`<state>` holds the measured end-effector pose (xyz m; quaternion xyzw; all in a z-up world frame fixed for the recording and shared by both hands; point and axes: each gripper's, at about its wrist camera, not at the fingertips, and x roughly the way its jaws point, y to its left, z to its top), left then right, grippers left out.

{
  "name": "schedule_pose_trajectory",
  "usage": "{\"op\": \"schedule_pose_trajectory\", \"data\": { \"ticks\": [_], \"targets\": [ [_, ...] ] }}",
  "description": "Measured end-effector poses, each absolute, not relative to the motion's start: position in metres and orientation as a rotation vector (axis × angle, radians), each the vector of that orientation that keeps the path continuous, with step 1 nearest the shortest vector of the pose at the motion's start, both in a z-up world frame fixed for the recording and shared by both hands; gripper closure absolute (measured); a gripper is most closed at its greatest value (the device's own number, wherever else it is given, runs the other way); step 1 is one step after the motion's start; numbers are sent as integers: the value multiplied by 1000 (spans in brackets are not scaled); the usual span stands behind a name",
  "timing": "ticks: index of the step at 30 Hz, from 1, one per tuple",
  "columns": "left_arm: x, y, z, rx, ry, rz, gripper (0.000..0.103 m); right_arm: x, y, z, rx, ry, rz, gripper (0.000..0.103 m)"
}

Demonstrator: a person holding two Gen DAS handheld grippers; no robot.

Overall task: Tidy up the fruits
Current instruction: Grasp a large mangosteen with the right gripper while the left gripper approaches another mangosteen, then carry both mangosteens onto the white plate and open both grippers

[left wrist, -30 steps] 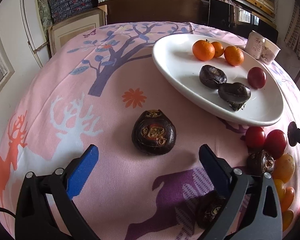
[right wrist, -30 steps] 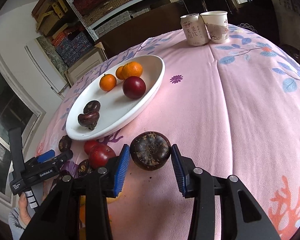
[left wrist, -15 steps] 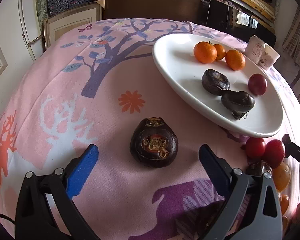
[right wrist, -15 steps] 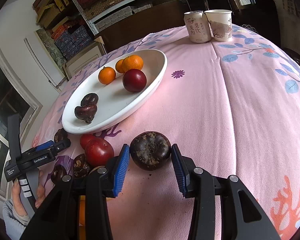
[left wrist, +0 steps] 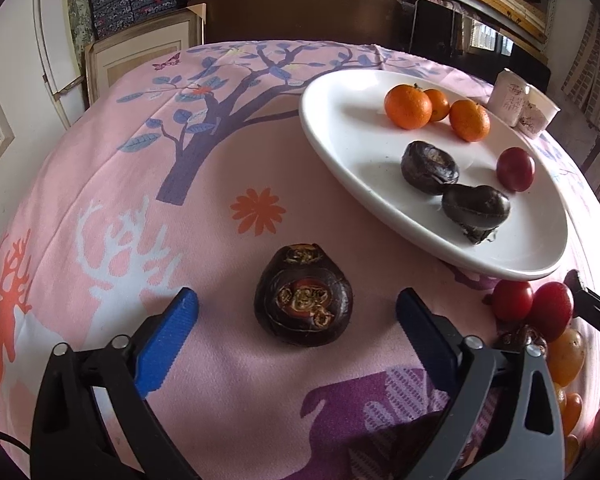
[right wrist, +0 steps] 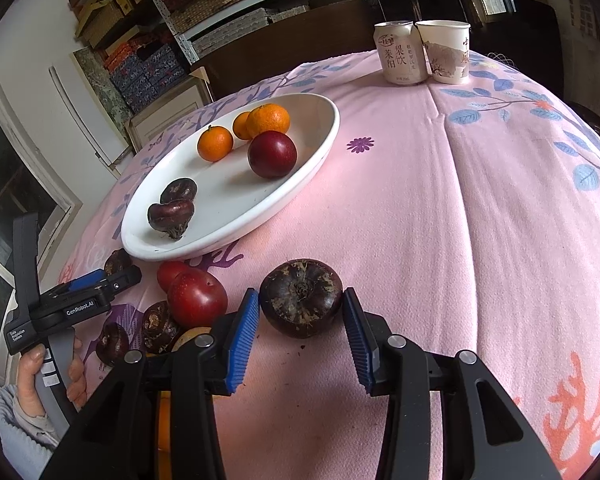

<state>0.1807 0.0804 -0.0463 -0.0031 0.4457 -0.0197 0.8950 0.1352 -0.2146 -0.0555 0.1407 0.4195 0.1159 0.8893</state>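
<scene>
Left gripper [left wrist: 298, 312]: I moved it closer since a second ago. Its jaws are wide apart, with a dark water chestnut [left wrist: 303, 301] between them, not touching.
Right gripper [right wrist: 300, 322]: I kept its jaws pinched on another dark chestnut [right wrist: 301, 297], same as before.
White plate [right wrist: 316, 160]: it sits toward the table's far left side, holding oranges, one plum and two chestnuts.
Meaning: I think both chestnuts go on the plate next.
</scene>
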Motion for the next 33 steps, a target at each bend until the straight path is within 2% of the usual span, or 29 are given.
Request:
{"op": "schedule_pose_trajectory", "data": {
  "ticks": [2, 10, 16, 19, 25, 26, 27, 28, 29, 32, 33],
  "targets": [
    [178, 79, -41, 5, 894, -52, 61, 135, -215, -55, 293, 872, 241, 59],
    [163, 85, -31, -54, 839, -94, 62, 134, -218, -53, 317, 861, 241, 60],
    [133, 65, 9, -31, 692, -147, 62, 120, -231, -28, 395, 727, 284, 60],
    [142, 46, 25, -8, 681, -189, 62, 121, -234, -13, 424, 671, 300, 60],
    [189, 29, 23, -16, 702, -186, 61, 165, -205, 4, 378, 690, 337, 60],
    [194, 31, 18, -27, 709, -185, 56, 172, -200, 3, 376, 686, 352, 60],
    [198, 32, 13, -34, 721, -190, 40, 178, -196, -1, 384, 679, 373, 58],
    [200, 35, 8, -38, 729, -200, 31, 182, -194, -4, 387, 681, 379, 55],
    [202, 38, 4, -41, 733, -197, 18, 184, -193, -7, 377, 699, 368, 48],
    [204, 45, 3, -66, 743, -196, 15, 178, -204, -8, 405, 683, 353, 46],
    [202, 47, 4, -81, 738, -201, 10, 174, -208, -7, 423, 675, 354, 44]
  ]
}}
